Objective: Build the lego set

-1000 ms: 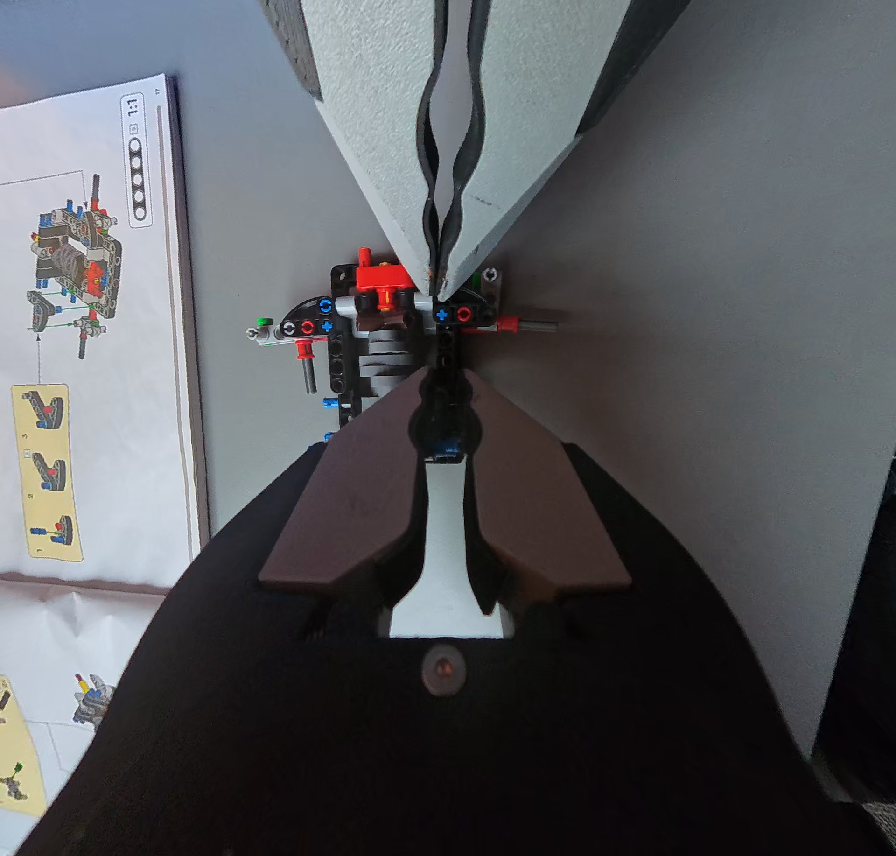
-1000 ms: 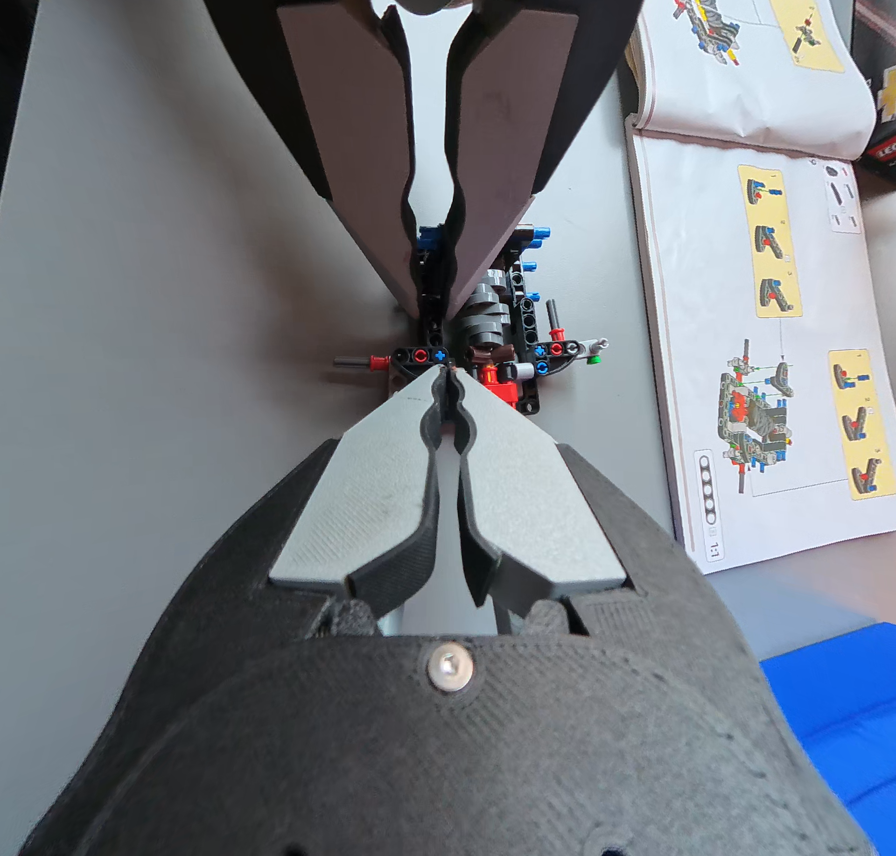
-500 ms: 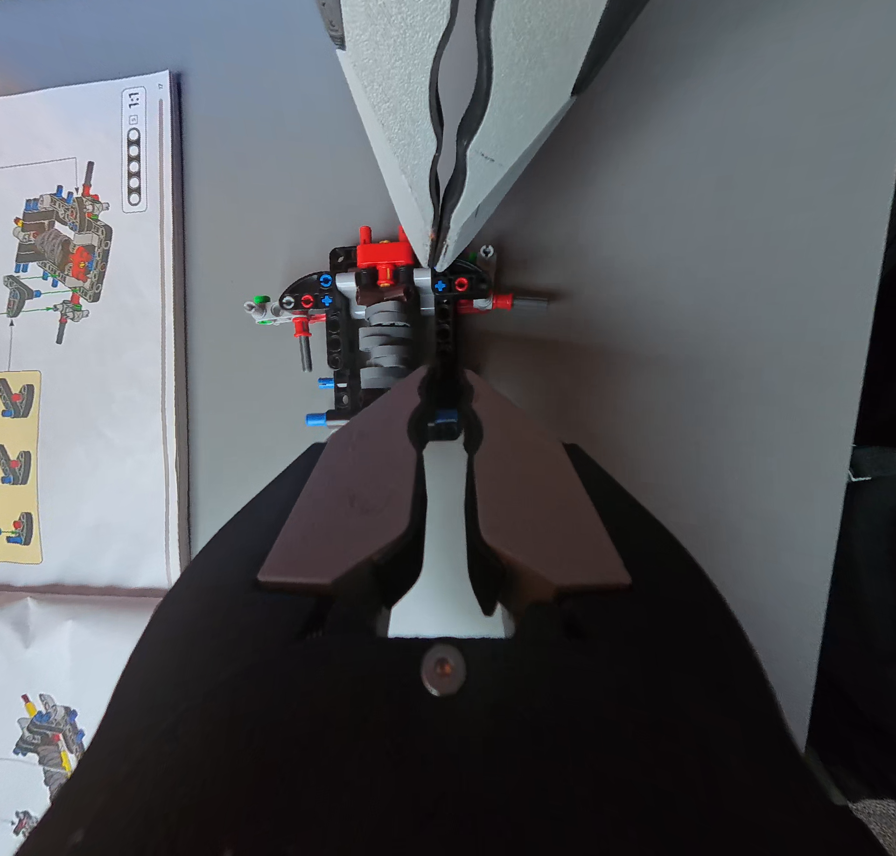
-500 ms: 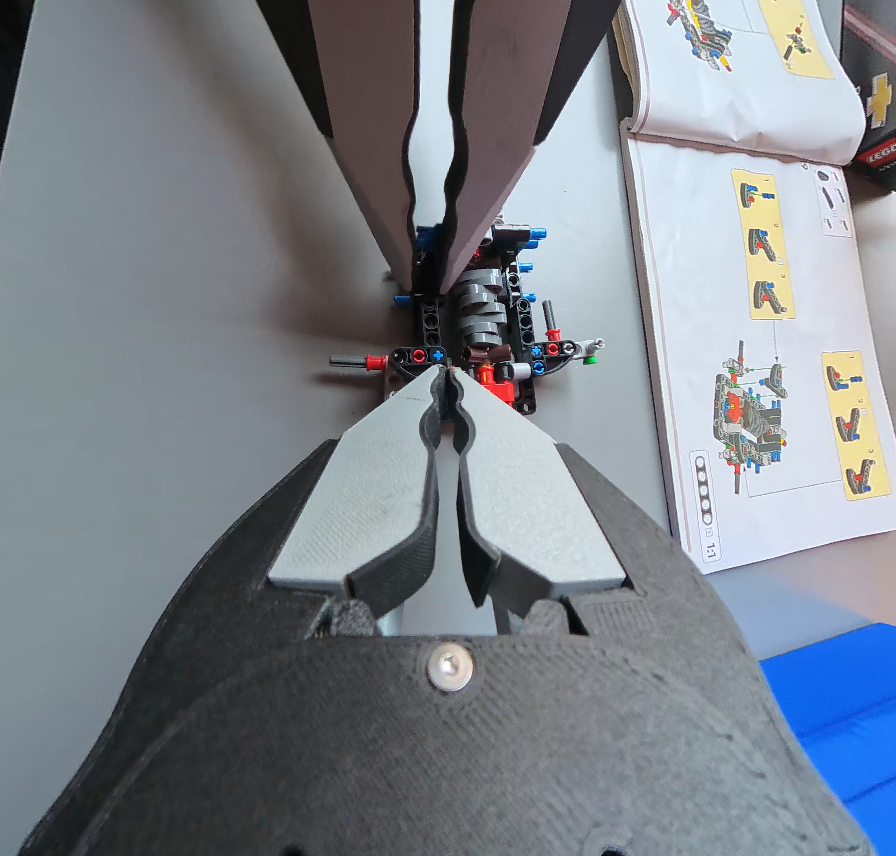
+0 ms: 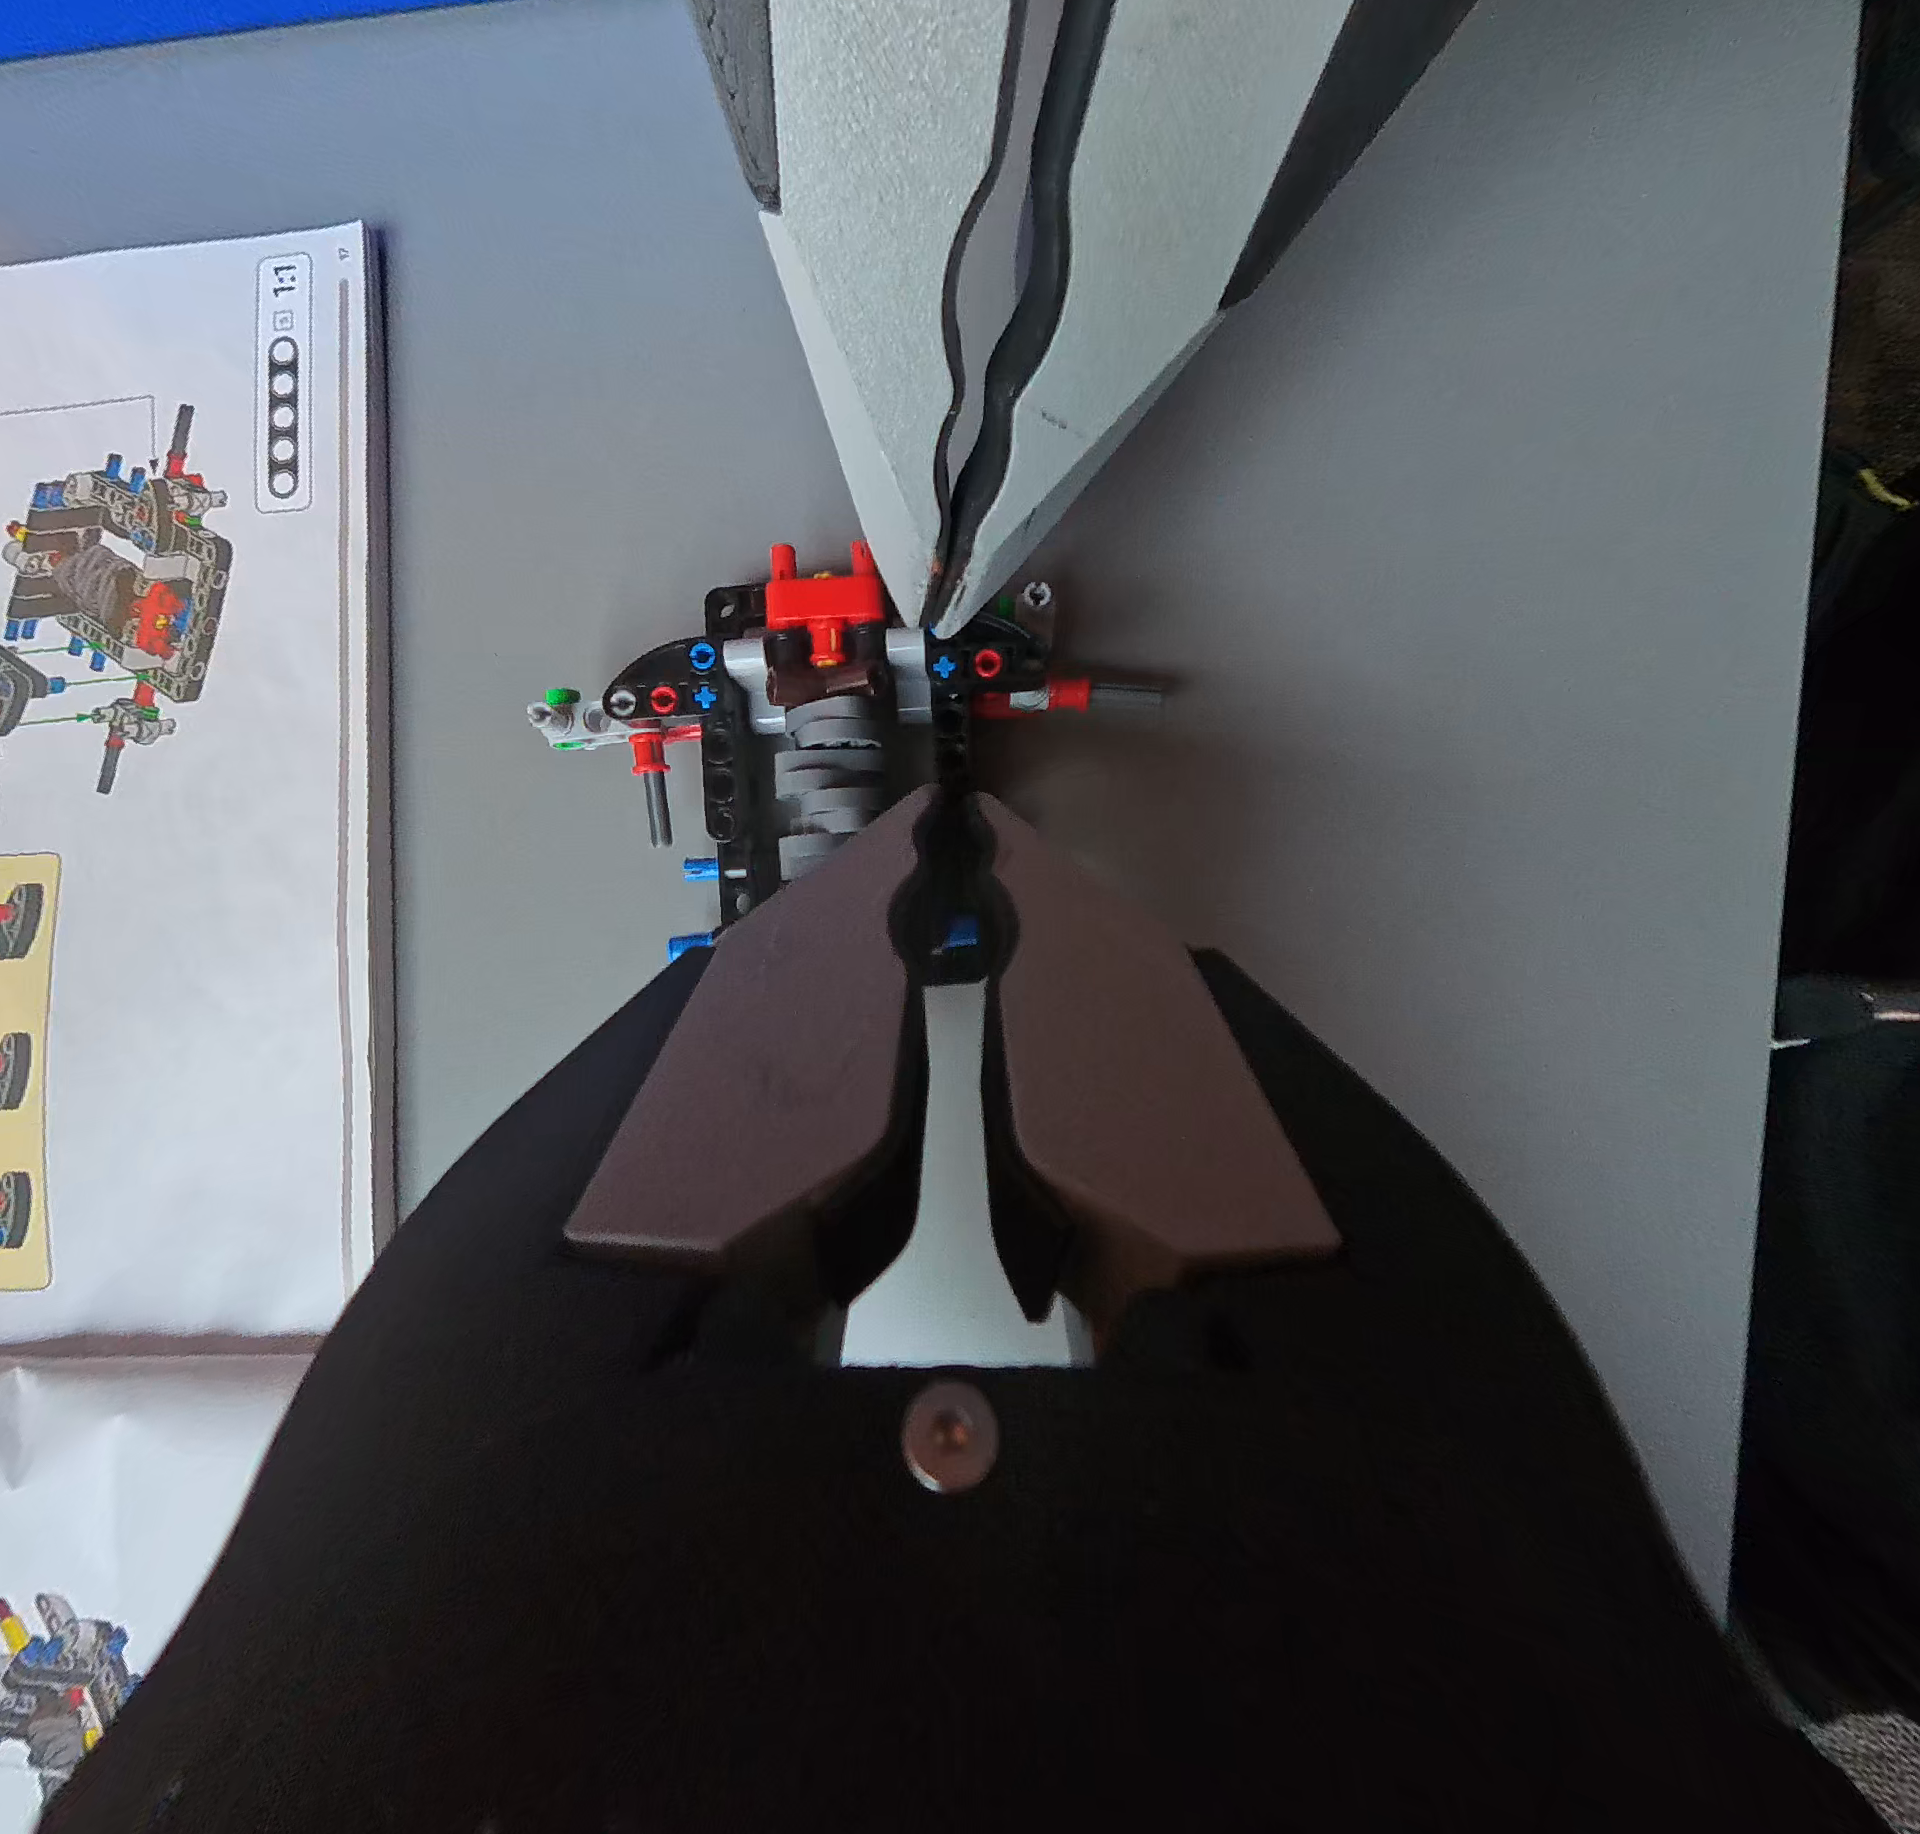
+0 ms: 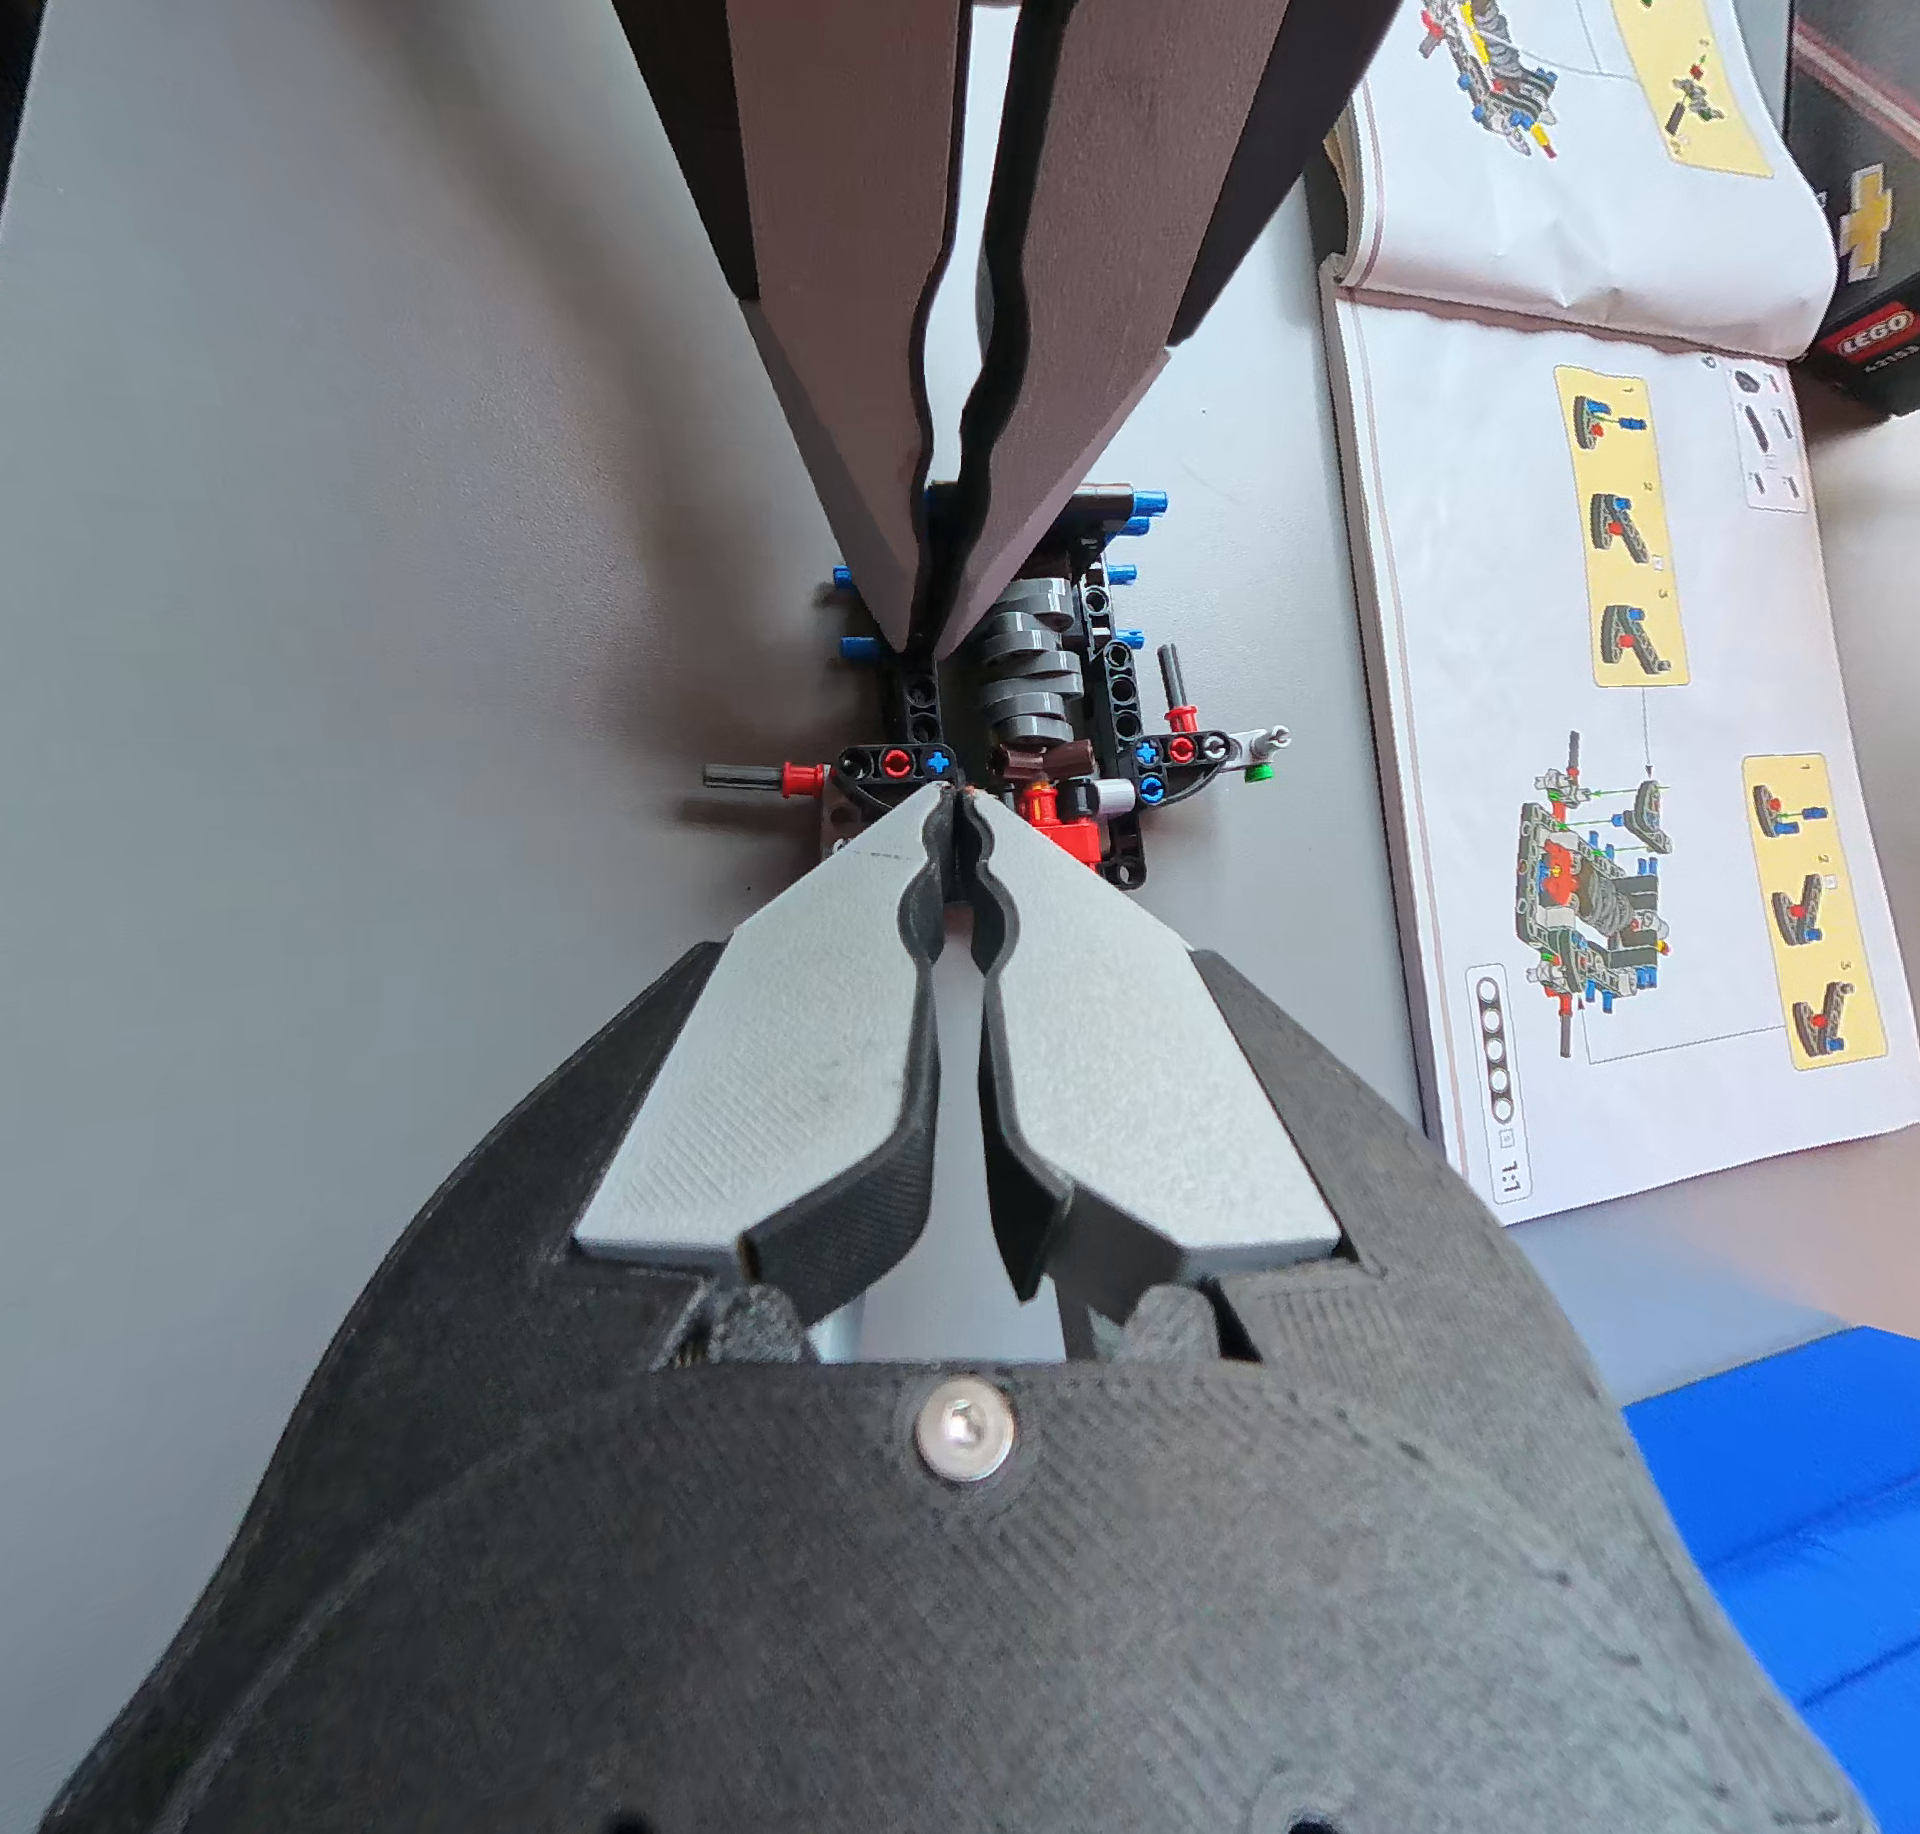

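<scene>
Your left claw point(image 5: 951, 808), the brown-fingered one, is clenched on a black beam of the lego assembly point(image 5: 831, 714), tips pinching the long side rail at the end nearest you. Your right claw point(image 6: 956, 797), grey-fingered, comes in from the opposite end and is closed tight, tips meeting at the black cross beam with its blue and red pins; whether it truly grips that beam or only presses against it, you cannot tell from either view. Between the two claws the assembly sits on the grey tabletop point(image 5: 1455, 641): black frame, a stack of grey discs point(image 6: 1029, 662) down the middle, a red block point(image 5: 821, 600) at the right claw's end, blue pins sticking out along the rails. A dark axle with a red bush point(image 6: 764, 774) juts out left of the right claw's tips. Further right of the right claw, the instruction booklet point(image 6: 1621, 745) lies open and flat. Beyond it, a black box point(image 6: 1870, 257) touches the booklet's far corner. A blue surface point(image 6: 1797, 1514) shows near your right wrist.
</scene>
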The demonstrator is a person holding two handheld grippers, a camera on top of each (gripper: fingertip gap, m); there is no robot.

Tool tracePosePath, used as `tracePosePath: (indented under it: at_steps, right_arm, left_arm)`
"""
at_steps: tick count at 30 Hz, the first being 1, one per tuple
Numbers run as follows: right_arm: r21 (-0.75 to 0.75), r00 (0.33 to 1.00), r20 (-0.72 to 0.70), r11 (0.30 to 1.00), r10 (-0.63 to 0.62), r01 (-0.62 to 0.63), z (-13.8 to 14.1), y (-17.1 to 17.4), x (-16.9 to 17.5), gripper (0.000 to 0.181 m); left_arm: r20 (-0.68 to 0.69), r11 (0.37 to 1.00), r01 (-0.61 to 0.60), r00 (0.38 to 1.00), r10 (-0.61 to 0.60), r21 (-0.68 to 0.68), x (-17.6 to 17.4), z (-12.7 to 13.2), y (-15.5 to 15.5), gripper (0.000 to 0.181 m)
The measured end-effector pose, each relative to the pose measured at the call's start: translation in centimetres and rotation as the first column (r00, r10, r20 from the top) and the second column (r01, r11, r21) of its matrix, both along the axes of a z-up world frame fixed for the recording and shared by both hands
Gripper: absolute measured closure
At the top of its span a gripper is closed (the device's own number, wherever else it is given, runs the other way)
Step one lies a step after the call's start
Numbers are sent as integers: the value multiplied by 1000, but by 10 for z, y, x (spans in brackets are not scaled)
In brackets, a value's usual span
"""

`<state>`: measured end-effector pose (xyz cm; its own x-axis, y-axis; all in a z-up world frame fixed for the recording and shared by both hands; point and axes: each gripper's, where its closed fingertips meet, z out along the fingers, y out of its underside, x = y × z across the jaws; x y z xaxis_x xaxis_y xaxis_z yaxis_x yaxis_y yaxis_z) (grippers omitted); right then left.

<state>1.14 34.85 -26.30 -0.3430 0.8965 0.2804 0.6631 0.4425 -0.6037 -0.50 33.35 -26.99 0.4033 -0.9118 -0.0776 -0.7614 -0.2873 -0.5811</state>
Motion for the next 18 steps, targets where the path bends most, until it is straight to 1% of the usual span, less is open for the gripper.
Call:
tracePosePath:
  at_steps: [12,14,15,16,18]
  right_arm:
    - [-2,999,-28,1000,-18,18,0,3,-2,181]
    - [-4,999,-36,1000,-19,19,0,3,-3,181]
    - [-5,999,-37,1000,-19,19,0,3,-3,181]
    - [-5,999,-36,1000,-19,19,0,3,-3,181]
    - [-4,999,-34,1000,-18,18,0,3,-3,181]
  left_arm:
    - [-4,1000,-2,1000,3,14,2,-1,3,181]
    - [-2,1000,-9,1000,9,8,5,-2,3,173]
    - [-3,1000,-10,1000,11,13,6,-2,3,173]
    - [-17,999,-14,1000,15,34,4,-2,6,178]
    - [-34,999,-11,999,12,41,4,-2,6,179]
